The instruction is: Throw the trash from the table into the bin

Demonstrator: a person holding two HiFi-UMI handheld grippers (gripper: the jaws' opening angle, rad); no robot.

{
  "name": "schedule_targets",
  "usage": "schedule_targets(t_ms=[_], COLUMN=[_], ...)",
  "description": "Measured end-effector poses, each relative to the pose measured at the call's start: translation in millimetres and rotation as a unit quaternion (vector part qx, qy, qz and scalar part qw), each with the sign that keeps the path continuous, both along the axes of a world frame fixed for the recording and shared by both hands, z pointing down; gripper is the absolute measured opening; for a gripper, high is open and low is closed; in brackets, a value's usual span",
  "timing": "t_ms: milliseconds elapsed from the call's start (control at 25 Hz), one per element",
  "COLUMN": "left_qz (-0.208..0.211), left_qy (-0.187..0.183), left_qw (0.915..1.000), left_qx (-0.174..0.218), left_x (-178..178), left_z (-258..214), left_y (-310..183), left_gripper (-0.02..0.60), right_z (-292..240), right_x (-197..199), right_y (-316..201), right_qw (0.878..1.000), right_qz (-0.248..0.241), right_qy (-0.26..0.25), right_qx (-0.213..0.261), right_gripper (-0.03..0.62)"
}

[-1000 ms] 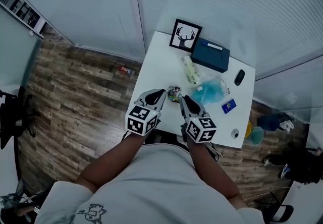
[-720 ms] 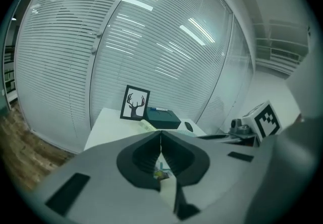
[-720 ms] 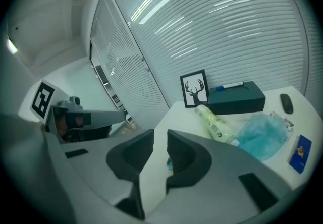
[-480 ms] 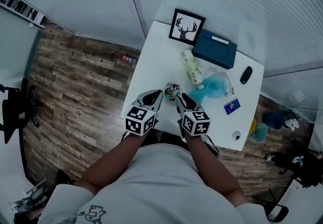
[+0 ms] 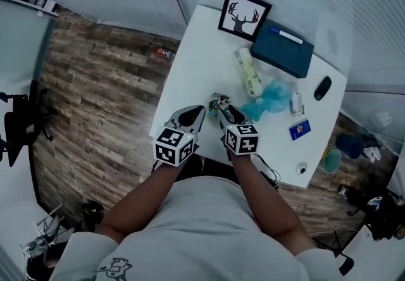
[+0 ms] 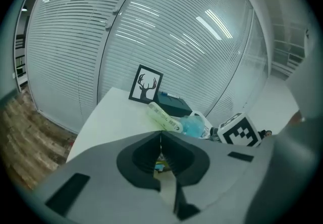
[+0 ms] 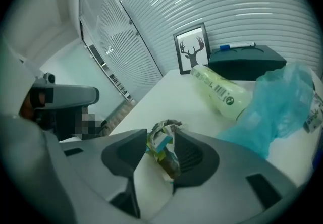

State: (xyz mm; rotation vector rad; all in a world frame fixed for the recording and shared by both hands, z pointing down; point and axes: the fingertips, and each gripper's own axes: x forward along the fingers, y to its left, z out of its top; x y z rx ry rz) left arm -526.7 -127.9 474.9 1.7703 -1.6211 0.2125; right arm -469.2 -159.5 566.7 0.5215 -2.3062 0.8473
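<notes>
- The right hand-held gripper [image 7: 160, 138] is released. Its jaws have just been opening and stand apart, angled down at the tabletop [image 7: 166, 98].
- A crumpled wrapper [image 7: 164, 155] sits in the gap between them. It leans close to the right-side pad, and neither pad looks to be pressing on it.
- The wrapper's long axis runs roughly along the jaws, from the tips back toward the throat — so closing would squeeze it across its narrow side.
- In the head view the wrapper [image 5: 218, 103] lies on the tabletop just ahead of the right hand-held gripper [image 5: 223, 111]. It is toward the near edge and left of the middle.
- The left hand-held gripper [image 6: 161, 136] is clenched, tips together with nothing between them. It hangs just left of the wrapper and touches nothing, so the right one is plainly the nearer — my judgement is that the pickup falls to it.
- Farther out along the same line lie a pale bottle [image 7: 222, 92] and a teal plastic bag [image 7: 278, 112], both apart from the wrapper. The bag is near the right jaw's outer side and could be brushed.
- At the far edge stand a framed deer picture [image 7: 194, 51] and a dark box [image 7: 247, 62].
- I cannot make out a bin for certain in any view.
</notes>
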Motion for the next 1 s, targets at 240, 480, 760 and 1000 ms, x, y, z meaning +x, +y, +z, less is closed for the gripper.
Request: schedule_targets(t_ms=[240, 480, 760, 1000], left_qz=[-0.013, -0.022, -0.024, -0.022], left_qy=[0.006, 0.008, 0.011, 0.01], left_qw=[0.9997, 0.9994, 0.9993, 0.9995], left_qx=[-0.019, -0.025, -0.027, -0.02], left_x=[-1.1, -5.4, -5.6, -7.1], left_z=[15.5, 19.8, 22.1, 12.9], left_y=[11.9, 22.2, 29.2, 38.1], left_gripper=[0.008, 0.007, 0.006, 0.006], right_z=[33.1, 37.6, 39.3, 25.0], right_x=[-1.6, -2.6, -2.8, -5.9], right_y=[7.7, 8.4, 12.5, 20.8], right_qw=[0.999, 0.999, 0.999, 0.999], right_qz=[-0.007, -0.005, -0.017, -0.028], right_qy=[0.025, 0.026, 0.03, 0.025], right_qx=[-0.028, -0.026, -0.023, -0.008], right_gripper=[0.158, 0.158, 0.063, 0.014])
